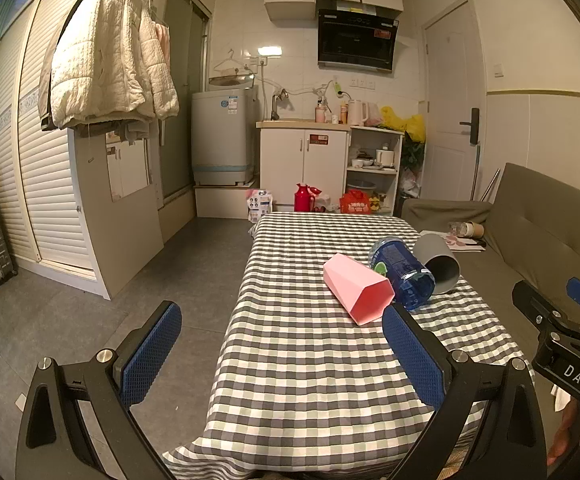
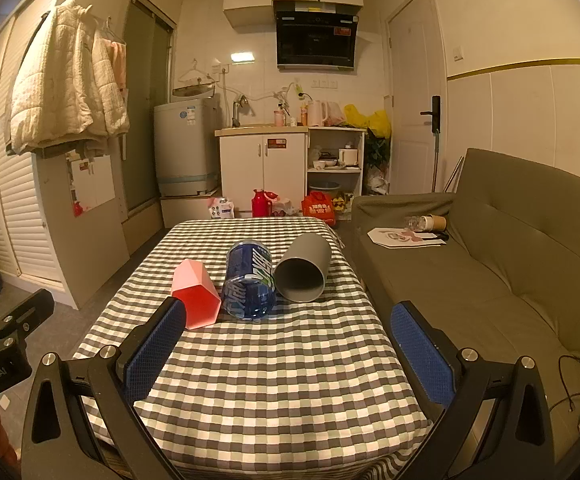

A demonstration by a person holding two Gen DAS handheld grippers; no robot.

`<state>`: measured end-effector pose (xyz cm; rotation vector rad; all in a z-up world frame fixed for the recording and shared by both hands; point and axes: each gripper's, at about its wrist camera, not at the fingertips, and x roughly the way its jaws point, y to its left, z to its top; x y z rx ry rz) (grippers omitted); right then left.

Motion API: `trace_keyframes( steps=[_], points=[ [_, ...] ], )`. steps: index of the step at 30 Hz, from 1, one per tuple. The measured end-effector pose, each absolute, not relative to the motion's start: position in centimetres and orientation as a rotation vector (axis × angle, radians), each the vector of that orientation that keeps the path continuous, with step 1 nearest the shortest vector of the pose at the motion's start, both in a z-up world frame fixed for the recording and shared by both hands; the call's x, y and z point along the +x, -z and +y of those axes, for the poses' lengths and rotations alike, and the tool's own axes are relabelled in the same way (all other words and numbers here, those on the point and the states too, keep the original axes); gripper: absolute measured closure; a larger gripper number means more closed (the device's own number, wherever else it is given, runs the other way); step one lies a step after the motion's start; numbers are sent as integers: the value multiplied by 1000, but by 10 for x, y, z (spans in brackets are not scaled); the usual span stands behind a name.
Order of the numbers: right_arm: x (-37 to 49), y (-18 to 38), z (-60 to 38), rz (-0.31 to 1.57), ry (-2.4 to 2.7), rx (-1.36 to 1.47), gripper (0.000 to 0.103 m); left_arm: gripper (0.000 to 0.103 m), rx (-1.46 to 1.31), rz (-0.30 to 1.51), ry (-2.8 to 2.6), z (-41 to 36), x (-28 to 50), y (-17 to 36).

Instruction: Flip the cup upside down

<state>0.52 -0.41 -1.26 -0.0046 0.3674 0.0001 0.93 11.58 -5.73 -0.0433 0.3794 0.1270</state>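
- Three cups lie on their sides in a row on the checked tablecloth (image 2: 274,380), mouths toward the cameras: a pink faceted cup (image 2: 196,294), a blue clear cup (image 2: 250,280) with white and green lettering too distorted to read, and a grey cup (image 2: 302,266).
- The left gripper (image 1: 282,344) hangs short of the cups, its blue pads wide apart and empty.
- The right gripper (image 2: 288,344) is likewise spread, gripping nothing; "DAS" shows on its body in the left wrist view.
- The left gripper's body reads "enRobot.AI", cut off at the frame edge.
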Motion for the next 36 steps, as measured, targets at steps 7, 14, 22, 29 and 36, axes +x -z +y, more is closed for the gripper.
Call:
trace_keyframes(
  steps=[7,14,22,29,36],
  points=[
    [7,14,-4,369,1,-5,0,0,-44,379,-127,116,9,57],
    [7,13,-4,370,0,-5,0,0,-45,379,-127,116,9,57],
    [7,17,-6,371,1,-4,0,0,-46,380,-127,116,10,57],
    [8,16,-6,372,1,-4,0,0,-46,380,-127,116,10,57],
    [12,20,-5,376,2,-4,0,0,-48,384,-130,116,11,57]
  ],
)
